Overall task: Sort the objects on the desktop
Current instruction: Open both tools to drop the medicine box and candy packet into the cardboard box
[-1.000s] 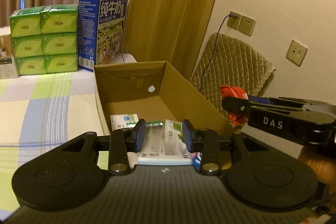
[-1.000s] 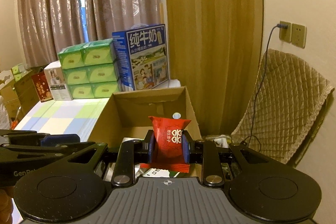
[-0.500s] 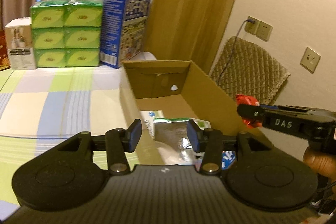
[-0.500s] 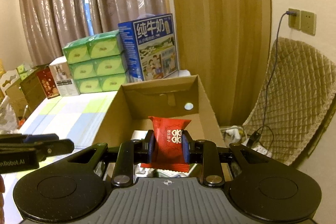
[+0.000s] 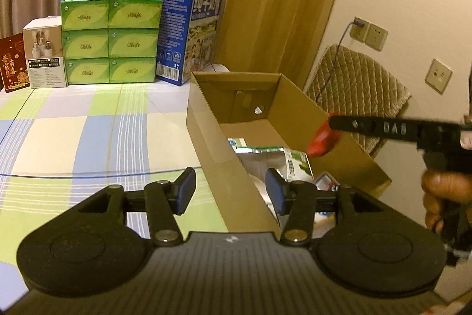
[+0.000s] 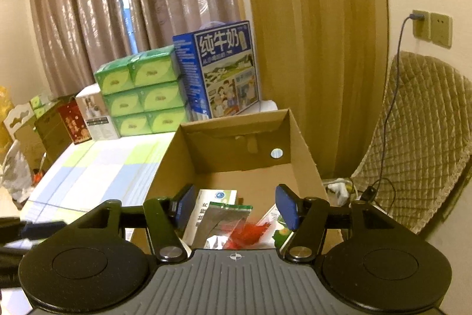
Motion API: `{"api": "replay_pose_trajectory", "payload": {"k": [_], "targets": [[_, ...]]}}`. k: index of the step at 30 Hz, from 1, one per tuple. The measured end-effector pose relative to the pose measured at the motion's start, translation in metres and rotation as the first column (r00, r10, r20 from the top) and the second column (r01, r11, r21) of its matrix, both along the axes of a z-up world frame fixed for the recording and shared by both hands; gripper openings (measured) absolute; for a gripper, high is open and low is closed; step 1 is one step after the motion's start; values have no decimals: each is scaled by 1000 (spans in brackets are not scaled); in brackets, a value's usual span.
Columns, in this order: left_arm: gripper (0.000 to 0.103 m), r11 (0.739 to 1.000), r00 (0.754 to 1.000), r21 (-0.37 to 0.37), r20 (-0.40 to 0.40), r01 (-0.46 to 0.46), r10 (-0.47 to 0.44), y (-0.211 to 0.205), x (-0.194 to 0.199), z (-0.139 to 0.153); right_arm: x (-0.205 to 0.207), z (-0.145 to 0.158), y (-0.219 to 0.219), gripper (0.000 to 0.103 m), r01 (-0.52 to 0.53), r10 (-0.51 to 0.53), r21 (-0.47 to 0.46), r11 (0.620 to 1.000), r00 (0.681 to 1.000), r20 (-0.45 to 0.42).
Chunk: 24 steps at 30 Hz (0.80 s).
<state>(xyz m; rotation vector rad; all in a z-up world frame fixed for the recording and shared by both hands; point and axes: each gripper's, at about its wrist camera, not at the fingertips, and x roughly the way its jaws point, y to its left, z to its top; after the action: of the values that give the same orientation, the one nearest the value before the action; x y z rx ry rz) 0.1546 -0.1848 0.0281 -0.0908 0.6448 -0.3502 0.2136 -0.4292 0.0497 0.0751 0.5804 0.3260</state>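
An open cardboard box (image 5: 212, 143) (image 6: 298, 143) stands at the right edge of the checked table. Inside lie a silver-green packet (image 5: 265, 158) (image 6: 224, 217) and a white-green leaflet box (image 6: 212, 200). A red snack packet (image 6: 247, 232) (image 5: 323, 138) is blurred, free of the pads, dropping into the box. My right gripper (image 6: 234, 210) is open above the box's near end; it also shows in the left wrist view (image 5: 383, 127). My left gripper (image 5: 230, 191) is open and empty, straddling the box's left wall.
Green tissue packs (image 5: 110, 37) (image 6: 144, 90), a blue milk carton (image 5: 188, 34) (image 6: 224, 70) and small boxes (image 5: 44, 52) stand at the table's far side. A quilted chair (image 6: 421, 143) with a charging cable stands right of the box. Curtains hang behind.
My left gripper let go of the silver-green packet, opened and drew back left. My right gripper opened and the red snack packet fell from its pads toward the box.
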Motion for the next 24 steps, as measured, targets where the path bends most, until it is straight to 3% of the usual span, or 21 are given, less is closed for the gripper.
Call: {"api": "replay_pose_trajectory", "payload": {"k": [11, 20, 24], "targets": [[48, 997, 999, 54, 6, 50, -50, -10, -8, -9, -9, -6, -14, 74, 47, -47, 18, 999, 999, -14], [48, 984, 994, 143, 19, 103, -107, -38, 3, -18, -12, -6, -18, 76, 60, -60, 25, 998, 998, -12], [48, 976, 991, 171, -11, 137, -137, -51, 15, -31, -15, -4, -23, 77, 69, -69, 24, 997, 998, -8]]}}
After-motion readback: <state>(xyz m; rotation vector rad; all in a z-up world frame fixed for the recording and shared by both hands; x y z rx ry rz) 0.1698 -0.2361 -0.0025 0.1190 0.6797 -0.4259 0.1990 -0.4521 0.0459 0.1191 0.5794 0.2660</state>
